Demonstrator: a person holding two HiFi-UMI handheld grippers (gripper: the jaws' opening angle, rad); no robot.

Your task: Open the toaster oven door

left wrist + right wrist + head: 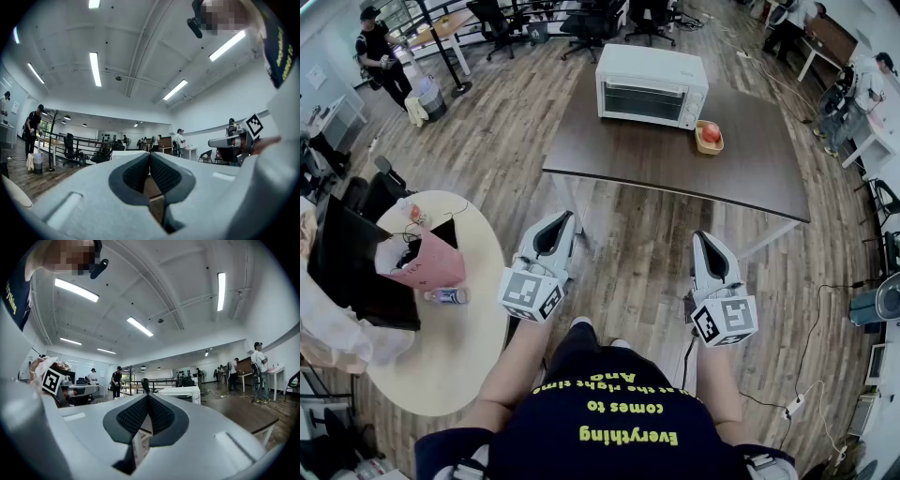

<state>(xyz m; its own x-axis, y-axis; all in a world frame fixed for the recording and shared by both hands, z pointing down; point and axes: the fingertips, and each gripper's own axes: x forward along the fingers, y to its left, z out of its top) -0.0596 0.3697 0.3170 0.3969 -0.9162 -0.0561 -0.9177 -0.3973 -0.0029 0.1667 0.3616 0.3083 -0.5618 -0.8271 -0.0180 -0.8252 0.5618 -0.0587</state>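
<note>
A white toaster oven [651, 85] stands with its door closed on the far part of a dark brown table [656, 155]; it also shows in the right gripper view as the toaster oven [184, 393]. My left gripper [563, 223] is held well short of the table's near edge, shut and empty. My right gripper [703, 241] hangs level with it, also shut on nothing. In the left gripper view the left gripper [149, 157] has its pads pressed together. The right gripper [147, 399] looks the same in its own view.
A small yellow dish holding a red fruit [709, 135] sits right of the oven. A round cream table [450, 347] with a pink bag and a bottle stands at my left. Office chairs and several people are around the room's edges. Cables lie on the wooden floor at right.
</note>
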